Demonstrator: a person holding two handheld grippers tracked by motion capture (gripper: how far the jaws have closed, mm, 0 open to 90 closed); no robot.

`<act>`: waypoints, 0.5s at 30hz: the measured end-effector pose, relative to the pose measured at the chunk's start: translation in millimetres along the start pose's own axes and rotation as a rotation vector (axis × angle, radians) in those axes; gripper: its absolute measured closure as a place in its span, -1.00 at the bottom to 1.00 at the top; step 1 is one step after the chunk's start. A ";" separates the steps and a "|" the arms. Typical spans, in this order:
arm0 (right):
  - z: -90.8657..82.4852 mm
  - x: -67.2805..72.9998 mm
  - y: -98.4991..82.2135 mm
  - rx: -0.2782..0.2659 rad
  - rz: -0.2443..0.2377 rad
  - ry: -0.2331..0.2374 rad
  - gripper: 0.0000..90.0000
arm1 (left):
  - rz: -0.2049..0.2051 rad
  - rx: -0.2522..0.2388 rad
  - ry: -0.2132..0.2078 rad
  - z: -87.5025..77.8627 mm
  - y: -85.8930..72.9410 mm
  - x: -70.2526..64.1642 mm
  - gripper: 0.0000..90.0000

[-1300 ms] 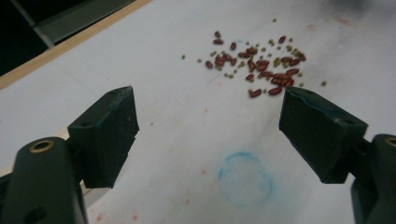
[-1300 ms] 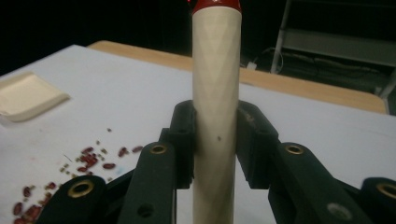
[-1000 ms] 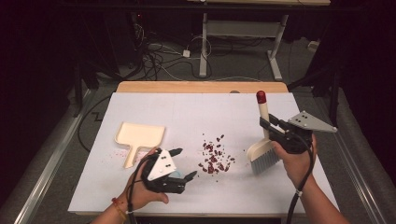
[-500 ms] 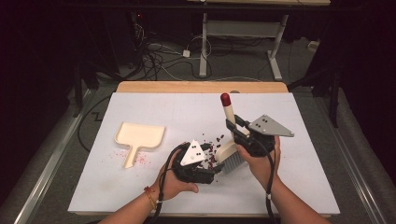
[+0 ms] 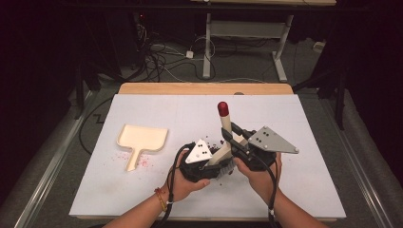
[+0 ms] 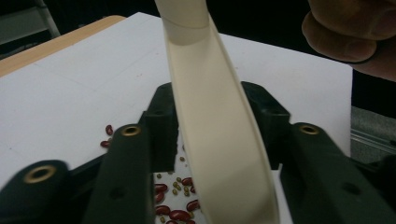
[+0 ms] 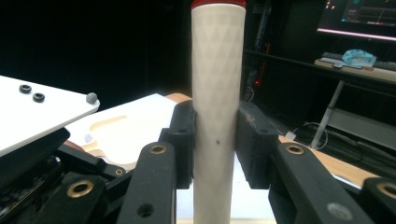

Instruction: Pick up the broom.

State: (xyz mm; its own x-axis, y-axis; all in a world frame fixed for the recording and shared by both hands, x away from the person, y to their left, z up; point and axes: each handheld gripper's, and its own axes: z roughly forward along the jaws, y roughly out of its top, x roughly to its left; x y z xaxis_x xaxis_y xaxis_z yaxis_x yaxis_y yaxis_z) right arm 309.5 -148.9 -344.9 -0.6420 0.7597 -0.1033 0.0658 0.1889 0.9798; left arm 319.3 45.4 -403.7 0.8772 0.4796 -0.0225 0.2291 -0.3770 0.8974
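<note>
Both grippers, left (image 5: 216, 167) just closing and right (image 5: 227, 137) clamped, grip the brush (image 5: 227, 142) over the beans (image 6: 175, 212) beneath; next likely a handover.

No text, label, brand, number or sign can be read anywhere in the pictures. The monitor (image 7: 357, 16) in the background of the right gripper view shows coloured lines and marks too small and blurred to make out. The brush handle (image 7: 217, 93) carries only an embossed diamond pattern, with no lettering. The grey plates on the grippers bear screw heads and no markings, and the dustpan (image 5: 141, 141) near the left edge of the worktop (image 5: 142, 107) is plain.
</note>
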 end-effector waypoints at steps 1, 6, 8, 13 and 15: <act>-1.2 -0.6 -0.1 0.002 0.003 0.001 0.56 | 0.008 0.001 0.003 -0.8 -0.2 0.6 0.32; -7.4 -8.2 0.7 0.013 0.007 0.055 0.54 | 0.035 0.021 -0.004 -6.1 -0.6 6.9 0.41; -11.1 -12.8 0.7 0.007 -0.009 0.097 0.51 | 0.046 0.021 -0.029 -9.3 -1.1 10.7 0.44; -19.5 -28.1 0.2 0.025 -0.082 0.202 0.22 | 0.098 0.074 -0.062 -14.7 -3.5 15.5 0.46; -21.1 -36.8 -0.3 0.073 -0.123 0.276 0.10 | 0.118 0.093 -0.079 -15.9 -5.8 15.9 0.46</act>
State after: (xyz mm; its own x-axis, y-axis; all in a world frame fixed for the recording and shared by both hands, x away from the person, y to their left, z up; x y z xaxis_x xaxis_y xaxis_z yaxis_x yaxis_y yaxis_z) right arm 317.0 -190.0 -337.8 -0.8312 0.5326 -0.1597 0.0235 0.3205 0.9469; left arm 325.1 67.8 -402.3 0.9301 0.3647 0.0430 0.1571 -0.5010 0.8511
